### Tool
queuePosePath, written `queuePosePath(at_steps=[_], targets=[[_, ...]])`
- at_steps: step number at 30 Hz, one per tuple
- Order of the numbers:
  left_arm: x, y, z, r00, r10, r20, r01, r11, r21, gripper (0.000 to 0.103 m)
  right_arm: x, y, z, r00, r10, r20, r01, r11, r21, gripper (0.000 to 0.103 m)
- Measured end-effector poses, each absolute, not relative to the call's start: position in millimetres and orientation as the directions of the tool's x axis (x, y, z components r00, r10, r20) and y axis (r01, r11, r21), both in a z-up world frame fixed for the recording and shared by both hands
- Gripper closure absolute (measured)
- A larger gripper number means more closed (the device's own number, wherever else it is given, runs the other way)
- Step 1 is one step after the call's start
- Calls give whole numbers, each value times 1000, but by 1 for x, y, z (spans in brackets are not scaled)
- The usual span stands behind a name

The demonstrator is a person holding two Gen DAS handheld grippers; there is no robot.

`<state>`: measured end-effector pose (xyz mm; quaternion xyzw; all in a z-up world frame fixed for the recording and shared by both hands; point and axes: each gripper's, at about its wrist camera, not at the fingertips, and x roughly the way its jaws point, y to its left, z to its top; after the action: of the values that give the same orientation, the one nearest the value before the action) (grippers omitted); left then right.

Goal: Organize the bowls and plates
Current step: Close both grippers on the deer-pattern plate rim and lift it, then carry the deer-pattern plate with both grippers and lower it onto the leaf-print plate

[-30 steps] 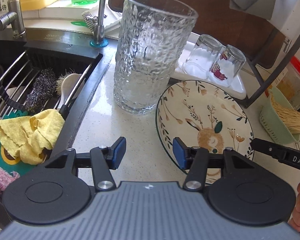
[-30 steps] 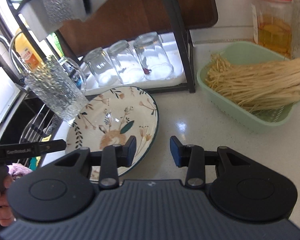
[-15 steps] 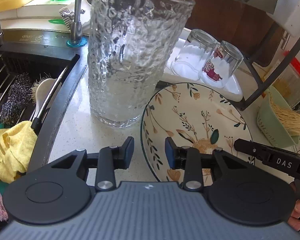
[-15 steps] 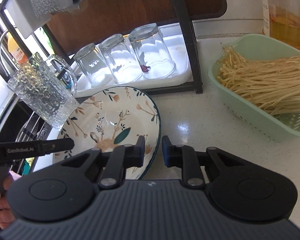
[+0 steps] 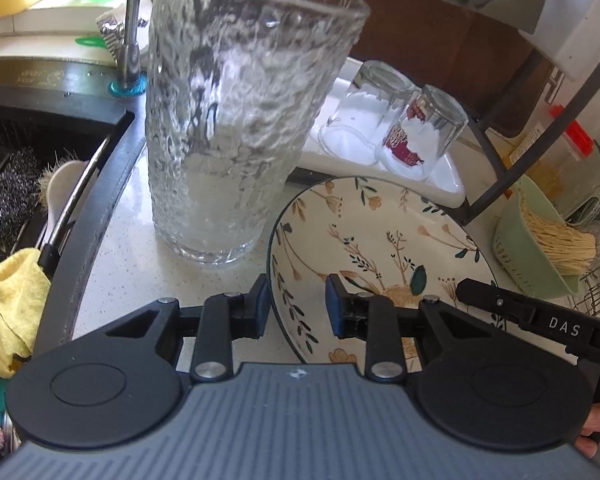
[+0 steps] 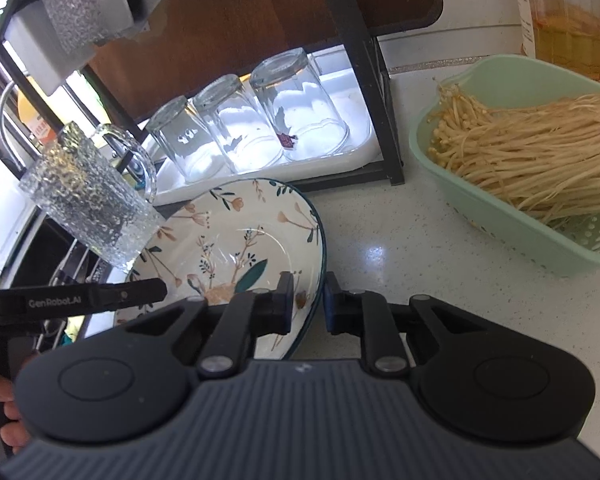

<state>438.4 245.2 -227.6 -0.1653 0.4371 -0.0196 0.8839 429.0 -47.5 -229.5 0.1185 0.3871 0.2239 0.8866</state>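
— Left hand-held gripper (image 5: 296, 308) jaws are closing astride the plate (image 5: 380, 236) rim; the right hand-held gripper (image 6: 307, 308) pinches the opposite rim.

— Plate lies on the bench (image 5: 120, 272) just ahead of both. It looks glazed, rigid, breakable and likely slippery, so grip the rims squarely.

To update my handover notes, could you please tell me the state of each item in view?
floral plate: on counter, empty.
textured tumbler: upright, empty.
three small glasses: upside down on tray.
green basket: holds enoki mushrooms.
left gripper: fingers closing around plate rim.
right gripper: fingers clamped on plate rim.
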Motion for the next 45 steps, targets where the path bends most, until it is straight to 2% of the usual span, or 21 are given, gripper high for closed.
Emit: queuePosePath(at_steps=[14,24,38,45], targets=[[425,241,-192,664,-205,-719,-81,936,-342,69,412,-58,-208,610,499,-616,-317,866,388,84],[408,217,-168,647,-245,-722,-16,943,-334,69,376,-80,-181,620,482,-618,-306,875,375,84],[367,175,-148,611,-298,-733,66,942,-328,69,304,-113,-178,614,431,-661,-166,890,425,84],[338,165,-157,574,-309,-758,86,944,-320,69,267,-120,-190,604,429,-672,-137,886,442,84]])
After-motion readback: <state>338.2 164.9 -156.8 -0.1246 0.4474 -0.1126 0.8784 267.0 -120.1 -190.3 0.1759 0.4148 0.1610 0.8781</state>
